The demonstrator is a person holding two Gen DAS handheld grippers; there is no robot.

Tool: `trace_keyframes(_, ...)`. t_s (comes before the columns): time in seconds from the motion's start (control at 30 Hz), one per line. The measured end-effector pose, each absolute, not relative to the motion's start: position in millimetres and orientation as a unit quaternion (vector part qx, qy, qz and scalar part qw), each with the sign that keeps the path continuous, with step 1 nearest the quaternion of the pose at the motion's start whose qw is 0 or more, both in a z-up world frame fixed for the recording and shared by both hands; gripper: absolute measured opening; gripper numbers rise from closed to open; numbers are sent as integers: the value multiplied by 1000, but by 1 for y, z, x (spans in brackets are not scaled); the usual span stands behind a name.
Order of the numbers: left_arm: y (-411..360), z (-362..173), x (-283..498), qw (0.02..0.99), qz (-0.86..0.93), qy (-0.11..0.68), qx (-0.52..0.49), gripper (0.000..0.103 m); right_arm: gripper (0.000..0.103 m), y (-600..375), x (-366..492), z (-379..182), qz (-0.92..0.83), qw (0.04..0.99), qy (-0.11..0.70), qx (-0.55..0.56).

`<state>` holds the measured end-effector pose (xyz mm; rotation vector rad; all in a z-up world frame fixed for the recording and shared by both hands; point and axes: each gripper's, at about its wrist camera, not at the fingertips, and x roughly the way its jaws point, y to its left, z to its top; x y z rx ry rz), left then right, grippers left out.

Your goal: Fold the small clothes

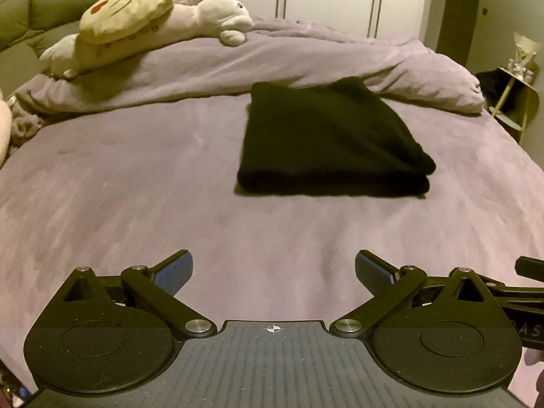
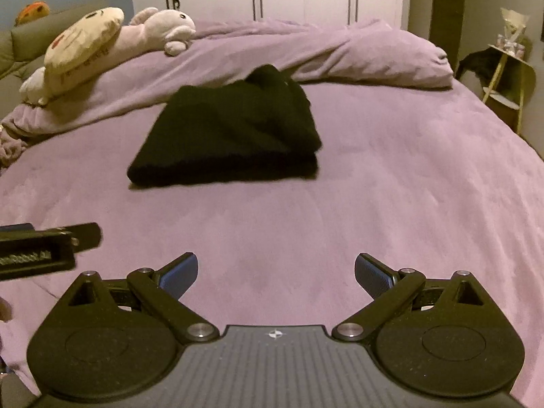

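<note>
Beyond the folded black garment point(image 1: 335, 139), plush toys point(image 1: 136, 23) line the bed point(image 1: 136, 187).

Left gripper point(image 1: 273, 272) with blue-padded fingers point(image 1: 176, 272) spread wide and empty, right gripper point(image 2: 276, 273) likewise spread wide and empty, both level, side by side
</note>
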<state>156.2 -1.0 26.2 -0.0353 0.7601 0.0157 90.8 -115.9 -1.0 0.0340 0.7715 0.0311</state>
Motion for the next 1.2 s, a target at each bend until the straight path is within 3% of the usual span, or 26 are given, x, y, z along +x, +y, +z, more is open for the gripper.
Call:
trace_keyframes(0.43,-1,18,187,915,26,402,-17,103,99,-99,129,-5,-1,915,400,-49)
trace_keyframes(1.2,1,21,186,910,31,413,-12,103,99,-95,129,3,6,916,400,-42)
